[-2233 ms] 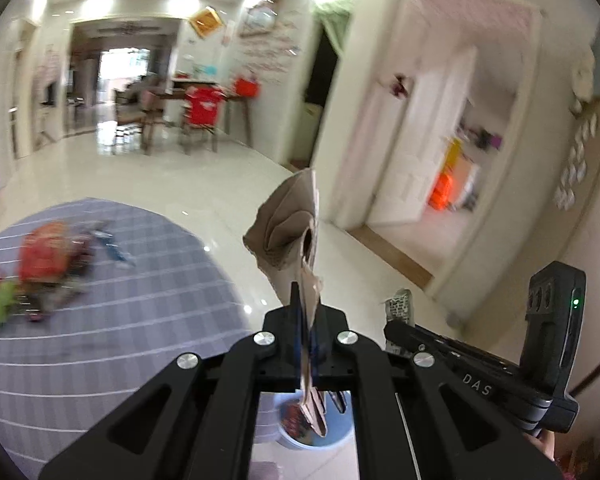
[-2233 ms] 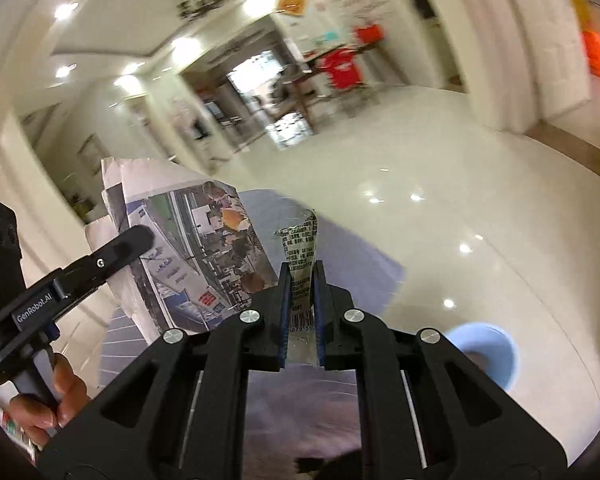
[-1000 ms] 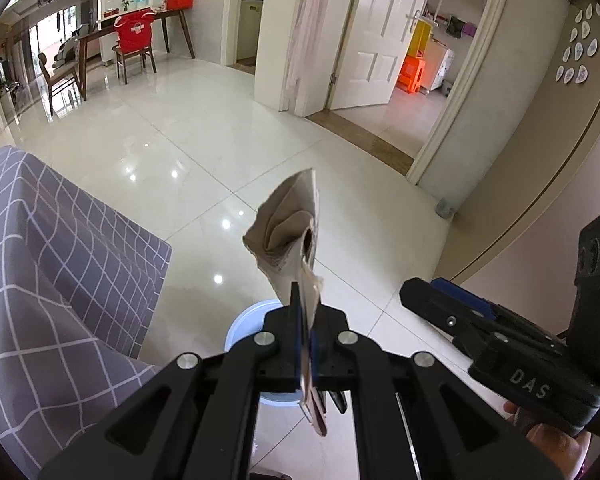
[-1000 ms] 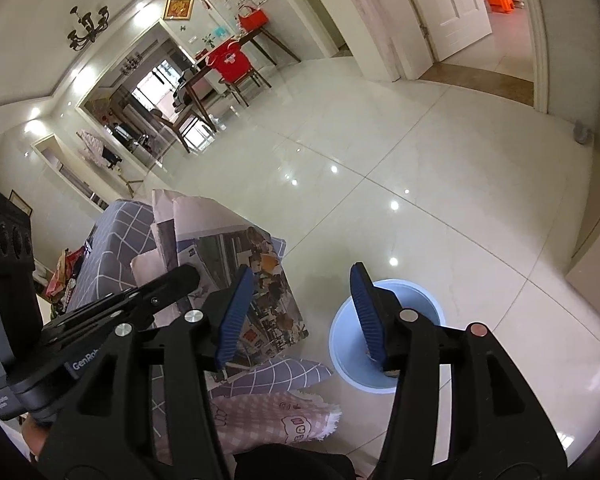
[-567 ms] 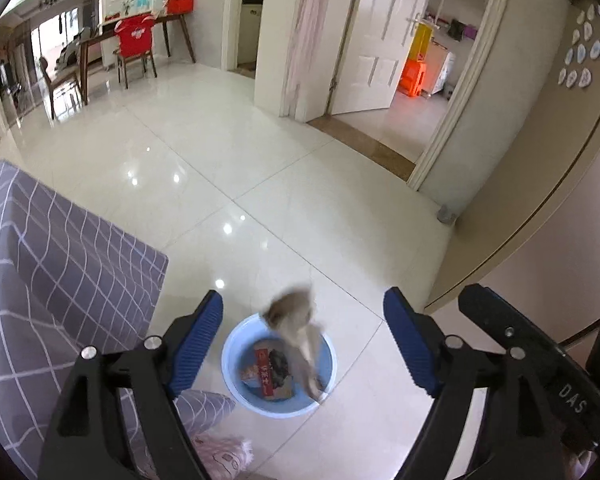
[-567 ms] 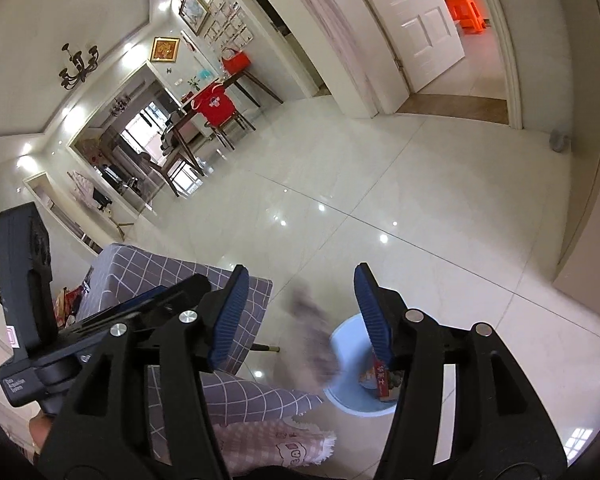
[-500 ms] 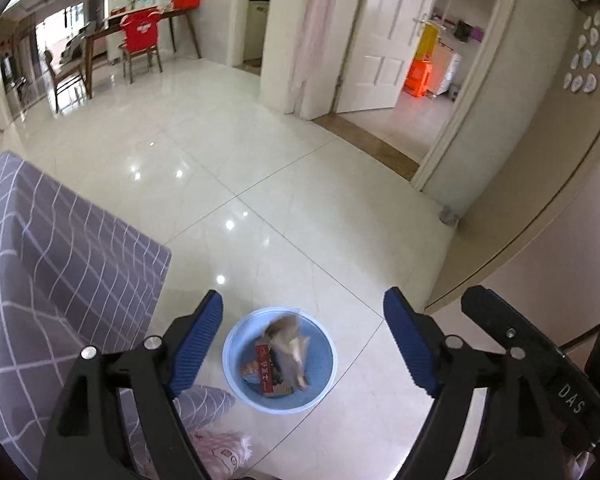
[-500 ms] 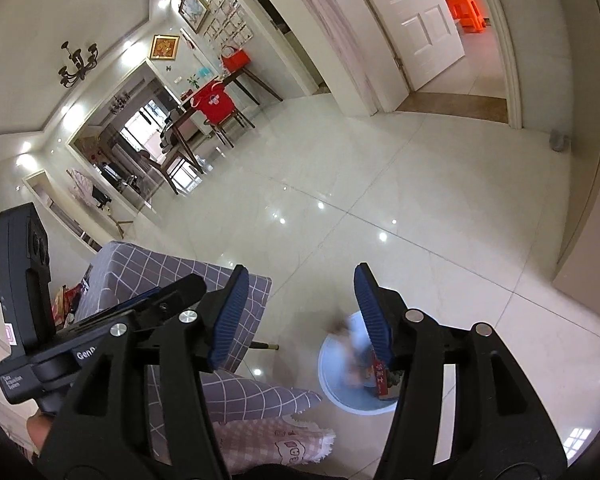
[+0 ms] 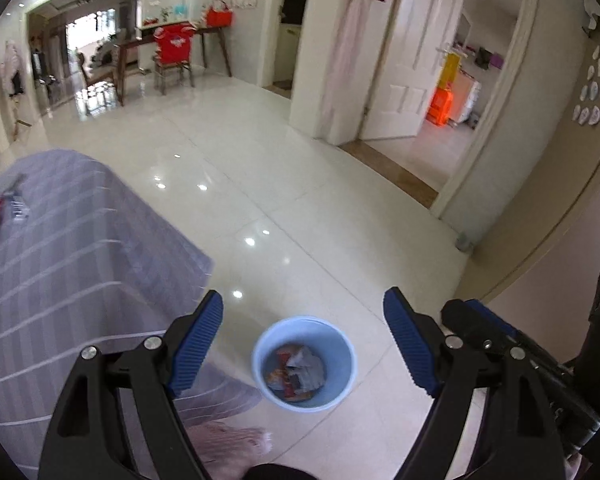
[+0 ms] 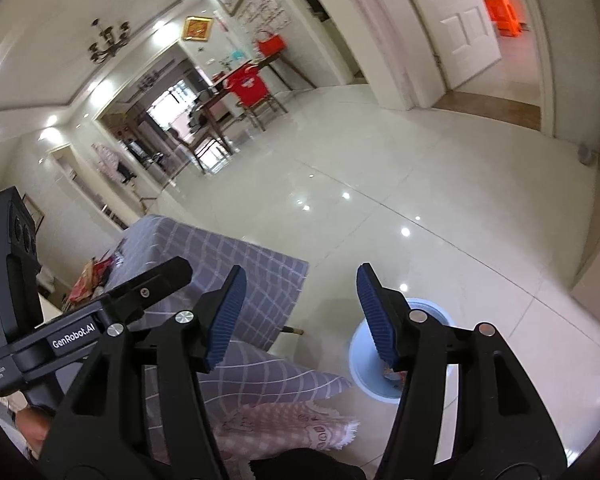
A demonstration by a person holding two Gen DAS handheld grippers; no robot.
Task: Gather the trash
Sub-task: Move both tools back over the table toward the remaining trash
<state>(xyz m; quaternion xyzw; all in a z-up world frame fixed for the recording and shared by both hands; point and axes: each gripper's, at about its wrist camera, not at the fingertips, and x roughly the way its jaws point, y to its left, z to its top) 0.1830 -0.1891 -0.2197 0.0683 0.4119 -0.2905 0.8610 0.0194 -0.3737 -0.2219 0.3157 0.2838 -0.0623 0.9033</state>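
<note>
Your left claw [image 9: 303, 344] and right claw [image 10: 300, 314]: both spread, holding nothing. Blue bin [image 9: 342, 344] on the floor (crumpled paper [image 9: 310, 368] and wrappers inside); checked worktop [image 9: 60, 280] at nine o'clock.

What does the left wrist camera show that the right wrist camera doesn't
Left wrist only: the crumpled paper and wrappers lying inside the blue bin, seen from above. Right wrist only: the ceiling chandelier, and a finger hiding much of the bin's inside. Both: the checked tablecloth, the white tiled floor, and the left gripper and right gripper open and empty.
</note>
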